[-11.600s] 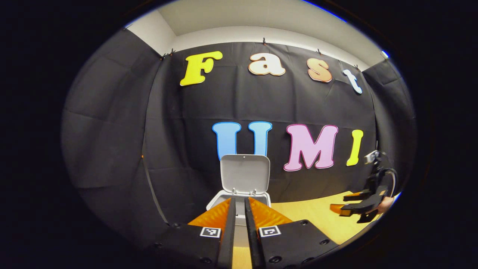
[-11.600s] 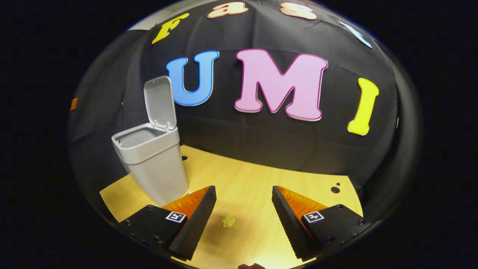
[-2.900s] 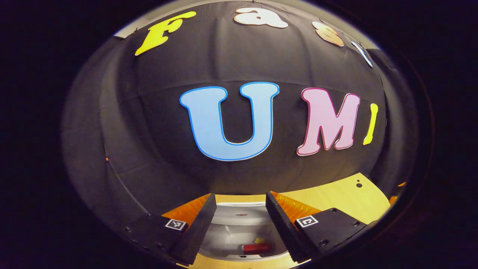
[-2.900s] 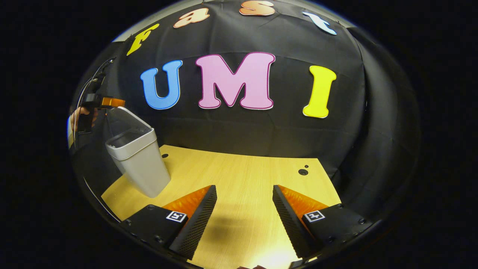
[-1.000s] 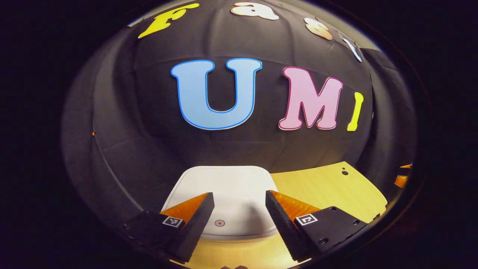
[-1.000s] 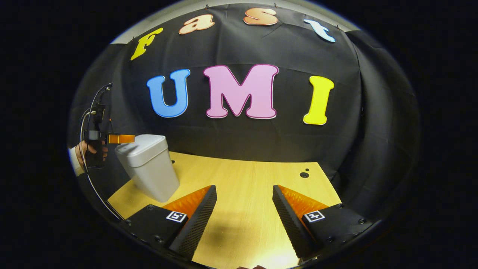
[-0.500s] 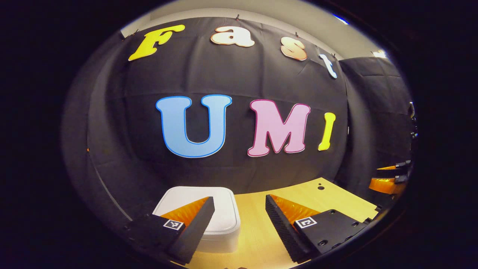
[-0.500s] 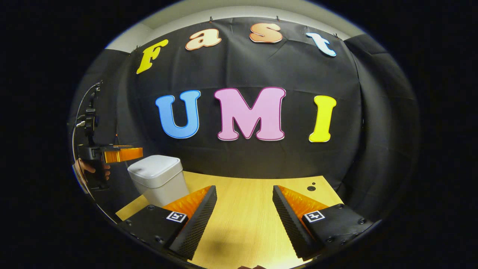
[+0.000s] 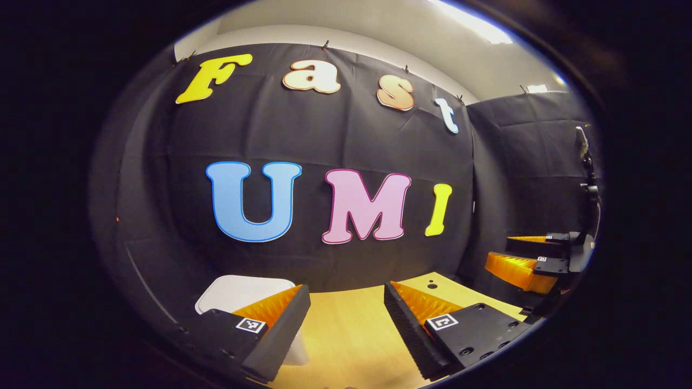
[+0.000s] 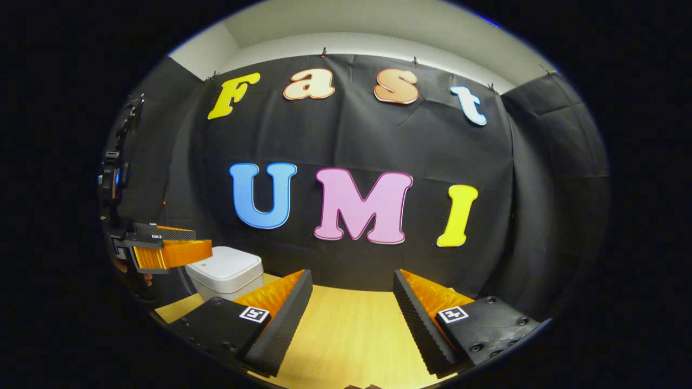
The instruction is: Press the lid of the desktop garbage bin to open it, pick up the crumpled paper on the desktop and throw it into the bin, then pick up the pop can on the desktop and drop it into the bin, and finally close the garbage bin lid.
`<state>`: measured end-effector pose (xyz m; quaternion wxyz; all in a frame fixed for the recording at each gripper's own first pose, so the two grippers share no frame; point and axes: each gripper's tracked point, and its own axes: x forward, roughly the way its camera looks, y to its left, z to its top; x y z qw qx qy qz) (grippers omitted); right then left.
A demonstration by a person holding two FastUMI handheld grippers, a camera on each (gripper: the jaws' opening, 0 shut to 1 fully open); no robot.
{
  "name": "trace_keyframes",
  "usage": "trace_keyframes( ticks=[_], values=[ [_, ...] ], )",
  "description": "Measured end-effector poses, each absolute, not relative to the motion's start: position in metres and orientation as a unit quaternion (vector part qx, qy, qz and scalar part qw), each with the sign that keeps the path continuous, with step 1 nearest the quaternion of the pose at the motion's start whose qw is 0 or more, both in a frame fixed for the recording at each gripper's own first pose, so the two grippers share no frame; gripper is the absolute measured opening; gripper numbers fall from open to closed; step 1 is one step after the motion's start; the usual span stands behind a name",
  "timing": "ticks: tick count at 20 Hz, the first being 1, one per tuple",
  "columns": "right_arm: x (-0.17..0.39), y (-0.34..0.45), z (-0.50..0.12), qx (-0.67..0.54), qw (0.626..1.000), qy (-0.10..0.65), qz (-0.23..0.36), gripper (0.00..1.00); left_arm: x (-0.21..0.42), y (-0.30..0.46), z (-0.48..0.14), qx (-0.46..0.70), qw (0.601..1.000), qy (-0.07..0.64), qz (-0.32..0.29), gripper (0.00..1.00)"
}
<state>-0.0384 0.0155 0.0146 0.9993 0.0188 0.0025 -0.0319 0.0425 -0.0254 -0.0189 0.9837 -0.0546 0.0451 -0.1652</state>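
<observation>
The white desktop bin stands at the lower left of the left gripper view with its lid down flat. My left gripper is open and holds nothing; it is raised and sits to the right of the bin, apart from it. In the right gripper view the same bin stands at the table's far left, lid shut, and the left gripper hovers just left of it and above it. My right gripper is open over the bare table, holding nothing. The shut lid hides the bin's inside.
The light wooden table runs back to the black cloth wall. Far off at the right edge of the left gripper view, the right gripper hangs above the table. A small hole marks the tabletop near the back.
The bin lid, open 2.9 s ago, is shut now. My left gripper has come off the lid, rising and drifting right. The right gripper has tilted up and stays open.
</observation>
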Motion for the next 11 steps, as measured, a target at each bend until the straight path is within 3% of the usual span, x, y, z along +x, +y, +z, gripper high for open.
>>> trace_keyframes(
  ticks=[11],
  values=[
    [-0.056, -0.018, 0.033, 0.019, 1.000, -0.022, -0.010, 0.97, 0.019, -0.080, 0.014, -0.041, 0.989, 0.006, -0.145, 0.94]
  ],
)
